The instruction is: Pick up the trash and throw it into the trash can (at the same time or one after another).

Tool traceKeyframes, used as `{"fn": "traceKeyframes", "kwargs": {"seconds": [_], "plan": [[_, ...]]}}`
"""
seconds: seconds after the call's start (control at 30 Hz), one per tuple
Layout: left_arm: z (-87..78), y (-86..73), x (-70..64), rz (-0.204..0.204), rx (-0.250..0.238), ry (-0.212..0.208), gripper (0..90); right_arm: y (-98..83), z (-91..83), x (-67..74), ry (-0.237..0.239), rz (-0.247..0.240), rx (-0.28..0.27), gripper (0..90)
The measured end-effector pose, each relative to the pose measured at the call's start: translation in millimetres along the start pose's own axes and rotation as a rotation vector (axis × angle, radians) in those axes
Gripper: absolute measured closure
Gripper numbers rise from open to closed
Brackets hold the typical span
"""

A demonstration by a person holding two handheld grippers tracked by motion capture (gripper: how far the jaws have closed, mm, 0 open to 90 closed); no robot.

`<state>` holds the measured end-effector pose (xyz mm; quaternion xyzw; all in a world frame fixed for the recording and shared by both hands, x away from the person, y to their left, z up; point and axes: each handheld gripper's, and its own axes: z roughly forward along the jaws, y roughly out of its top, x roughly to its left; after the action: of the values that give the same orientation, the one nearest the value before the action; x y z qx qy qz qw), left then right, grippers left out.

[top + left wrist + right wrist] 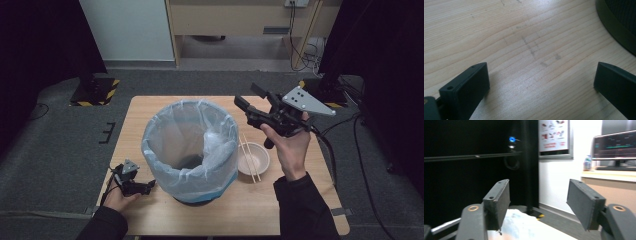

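Note:
A black bin (197,199) lined with a pale blue translucent bag (170,150) stands in the middle of the wooden table (300,210), with something white and crumpled (216,142) inside it. My right gripper (247,95) is held in the air to the right of the bin's rim, tilted up and pointing away from the person. Its jaws are open and empty in the right gripper view (539,202), with the bag's rim (521,226) low between them. My left gripper (150,186) rests low at the front left beside the bin's base. It is open over bare wood (541,80).
A white bowl (260,165) with a pair of chopsticks (249,156) laid across it sits right of the bin, under my right hand. The bin's dark base (616,27) curves in at the top right of the left gripper view. Dark stands and cables ring the table.

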<state>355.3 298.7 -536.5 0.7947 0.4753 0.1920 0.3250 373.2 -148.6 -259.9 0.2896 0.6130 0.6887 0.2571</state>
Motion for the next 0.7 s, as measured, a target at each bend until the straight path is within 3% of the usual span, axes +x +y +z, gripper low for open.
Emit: {"fn": "traceKeyframes", "kwargs": {"seconds": [0.1,0.33,0.4,0.5,0.7], "plan": [[0.0,0.0,0.0,0.000,0.000,0.000,0.0,4.5,-9.6,-3.7,-0.052,-0.020,0.009,28.9],[0.0,0.0,0.0,0.000,0.000,0.000,0.0,9.4,-23.5,-8.4,-0.099,-0.061,0.022,27.6],[0.0,0.0,0.0,0.000,0.000,0.000,0.0,5.6,-31.7,-15.7,-0.093,0.009,-0.013,28.4],[0.0,0.0,0.0,0.000,0.000,0.000,0.0,-2.0,-41.6,-26.6,-0.154,-0.008,-0.004,27.6],[0.0,0.0,0.0,0.000,0.000,0.000,0.0,-24.6,-58.0,-45.7,-0.207,0.031,0.011,27.6]]}}
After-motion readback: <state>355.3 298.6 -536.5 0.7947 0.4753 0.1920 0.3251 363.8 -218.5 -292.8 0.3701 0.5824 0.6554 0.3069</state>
